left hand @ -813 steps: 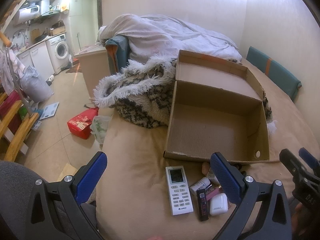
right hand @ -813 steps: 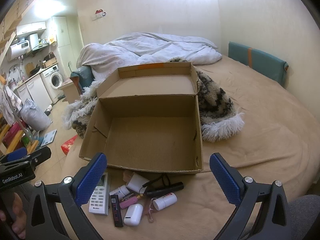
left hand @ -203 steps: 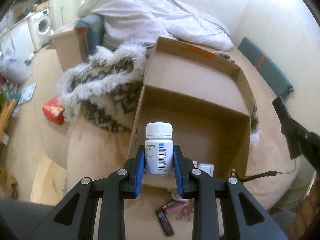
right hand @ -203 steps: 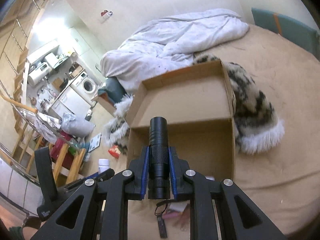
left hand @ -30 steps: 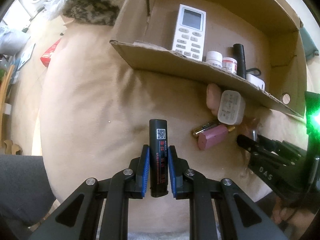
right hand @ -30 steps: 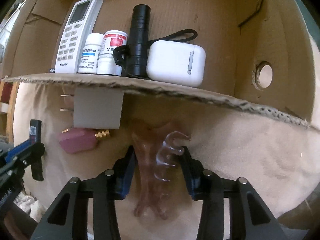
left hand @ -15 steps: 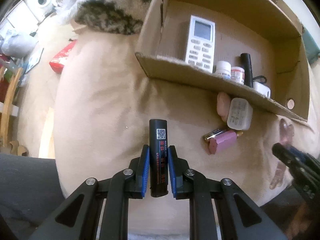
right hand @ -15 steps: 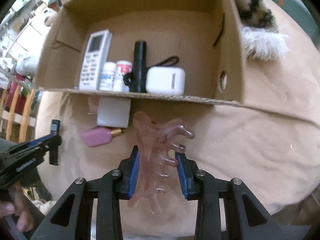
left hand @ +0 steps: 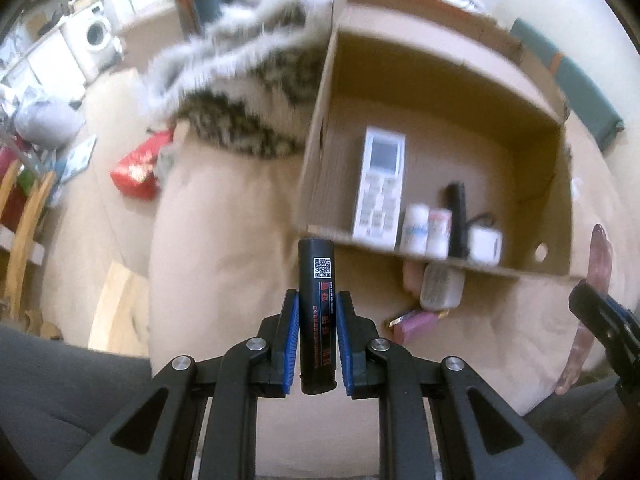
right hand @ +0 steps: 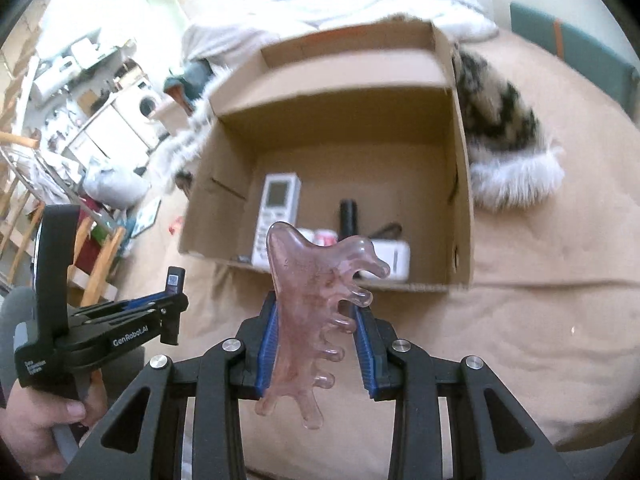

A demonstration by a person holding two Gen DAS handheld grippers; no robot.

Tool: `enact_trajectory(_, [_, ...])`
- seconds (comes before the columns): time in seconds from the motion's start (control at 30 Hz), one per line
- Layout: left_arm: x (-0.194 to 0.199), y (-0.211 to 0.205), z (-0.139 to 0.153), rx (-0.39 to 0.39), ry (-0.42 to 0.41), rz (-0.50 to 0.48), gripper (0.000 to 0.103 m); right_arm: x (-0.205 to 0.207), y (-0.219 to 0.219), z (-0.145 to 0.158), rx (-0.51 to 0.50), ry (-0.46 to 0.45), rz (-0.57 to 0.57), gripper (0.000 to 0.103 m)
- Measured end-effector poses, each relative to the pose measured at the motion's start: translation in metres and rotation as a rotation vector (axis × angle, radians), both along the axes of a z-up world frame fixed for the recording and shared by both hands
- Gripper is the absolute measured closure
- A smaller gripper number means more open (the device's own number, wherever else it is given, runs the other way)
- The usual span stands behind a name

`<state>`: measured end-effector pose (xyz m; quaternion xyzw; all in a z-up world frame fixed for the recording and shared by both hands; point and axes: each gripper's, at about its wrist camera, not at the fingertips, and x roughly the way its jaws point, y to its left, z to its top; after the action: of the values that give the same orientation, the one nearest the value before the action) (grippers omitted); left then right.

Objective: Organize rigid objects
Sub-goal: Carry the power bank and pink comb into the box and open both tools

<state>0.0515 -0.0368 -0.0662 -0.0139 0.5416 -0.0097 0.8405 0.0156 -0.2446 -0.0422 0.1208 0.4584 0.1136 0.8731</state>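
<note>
Open brown cardboard box [left hand: 432,92] on the tan bed [left hand: 224,216], beside a furry black-and-white blanket [left hand: 240,120]. Inside, along the near wall: white remote control [left hand: 380,184], two small white pill bottles [left hand: 426,228], black cylindrical flashlight [left hand: 457,216], white rounded case [left hand: 485,243]. Outside, against the near wall: white plug adapter [left hand: 440,290], pink rectangular bottle with gold cap [left hand: 414,325].

Left gripper [left hand: 316,344], above the bed short of the box: blue-padded fingers [left hand: 290,340] clenched on a black cylinder with a QR code and red print [left hand: 317,312], held upright, top overlapping the box's near edge in this view.

Right gripper [right hand: 316,340], off to the right: fingers [right hand: 267,344] clamped on a translucent pink comb-shaped scraping tool [right hand: 308,300], teeth pointing right, broad end uppermost, in front of the box opening.

Person's hand [right hand: 36,428] wrapped around the left gripper's handle, low in the right wrist view.
</note>
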Motion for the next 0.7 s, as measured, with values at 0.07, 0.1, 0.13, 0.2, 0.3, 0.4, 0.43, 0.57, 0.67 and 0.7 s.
enact_trajectory(0.07, [0.0,-0.005,0.014,0.015,-0.046,-0.017,0.087,0.002,0.001,0.006,0.005,-0.044,-0.016,0.067])
enact_trajectory(0.1, [-0.001,-0.004,0.019,0.015,-0.064,-0.021,0.087,0.002,0.0,0.012,0.014,-0.066,-0.021,0.067])
enact_trajectory(0.13, [0.001,-0.005,0.026,0.014,-0.083,-0.026,0.087,0.001,-0.002,0.017,0.016,-0.083,-0.027,0.067])
enact_trajectory(0.2, [0.006,-0.006,0.039,0.01,-0.116,-0.03,0.087,0.005,-0.001,0.027,0.012,-0.12,-0.036,0.067])
enact_trajectory(0.3, [0.013,-0.005,0.051,0.004,-0.141,-0.039,0.087,0.014,-0.001,0.041,0.013,-0.157,-0.028,0.067])
enact_trajectory(0.4, [0.025,-0.008,0.06,-0.004,-0.156,-0.044,0.087,0.027,-0.002,0.05,0.017,-0.178,-0.013,0.067])
enact_trajectory(0.43, [0.03,-0.008,0.062,-0.006,-0.159,-0.046,0.087,0.031,-0.002,0.052,0.018,-0.178,-0.009,0.067])
enact_trajectory(0.57, [0.049,-0.015,0.064,-0.011,-0.161,-0.059,0.087,0.052,-0.005,0.057,0.019,-0.181,-0.006,0.067])
enact_trajectory(0.67, [0.064,-0.021,0.066,-0.053,-0.164,-0.066,0.087,0.069,-0.007,0.058,0.016,-0.181,-0.004,0.067])
enact_trajectory(0.7, [0.067,-0.021,0.067,-0.065,-0.165,-0.069,0.087,0.075,-0.008,0.058,0.015,-0.183,-0.004,0.067])
